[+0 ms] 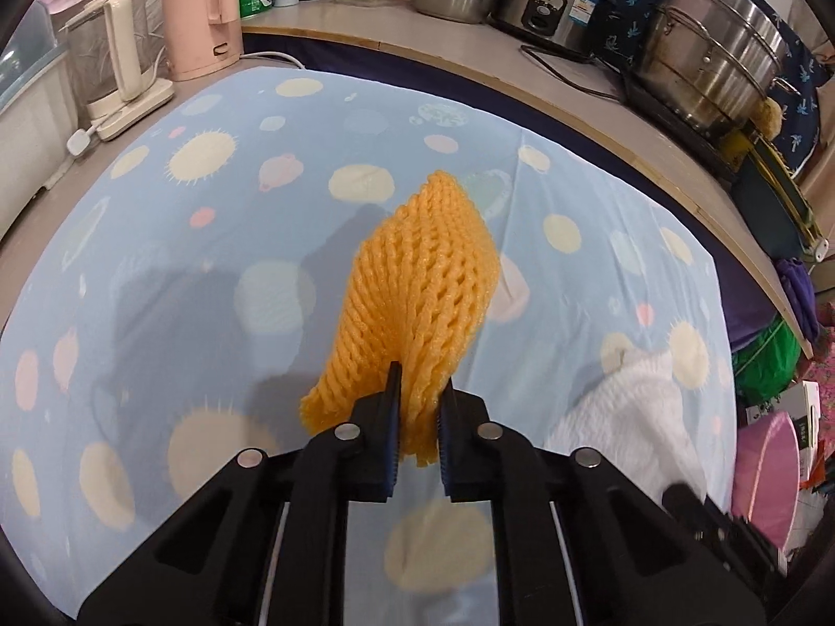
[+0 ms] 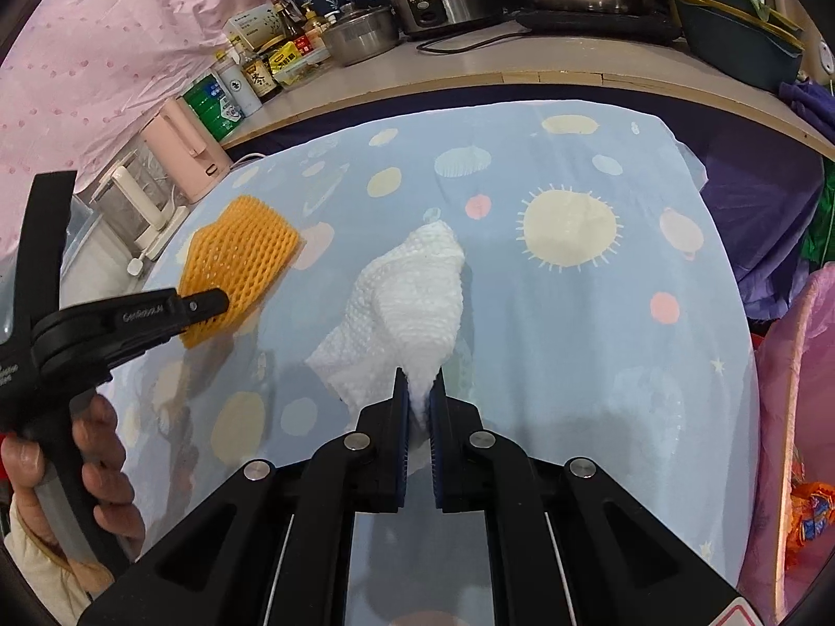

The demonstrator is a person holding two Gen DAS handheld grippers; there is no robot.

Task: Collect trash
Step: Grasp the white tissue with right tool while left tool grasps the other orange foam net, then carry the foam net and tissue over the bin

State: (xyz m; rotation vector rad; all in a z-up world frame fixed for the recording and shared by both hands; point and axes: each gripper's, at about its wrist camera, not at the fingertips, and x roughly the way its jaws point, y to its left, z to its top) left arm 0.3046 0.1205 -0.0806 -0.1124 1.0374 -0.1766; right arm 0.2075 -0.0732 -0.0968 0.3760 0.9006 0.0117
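Observation:
An orange foam fruit net [image 1: 422,281] lies on the pale blue spotted cloth [image 1: 182,271], and my left gripper [image 1: 421,388] is shut on its near end. In the right wrist view the same orange net [image 2: 240,255] sits at the left, with the left gripper [image 2: 216,302] pinching its near edge and a hand [image 2: 99,469] on the handle. My right gripper [image 2: 418,383] is shut on a crumpled white paper towel [image 2: 412,297], which stretches away from the jaws over the cloth. That white towel [image 1: 621,417] also shows at the lower right of the left wrist view.
A wooden counter edge [image 1: 574,104] curves behind the cloth, carrying a pink kettle [image 1: 203,10], a blender [image 1: 115,68], bottles, steel pots [image 1: 715,47] and a rice cooker [image 1: 558,0]. A pink bin [image 2: 798,417] stands at the right, beside purple fabric [image 2: 751,219].

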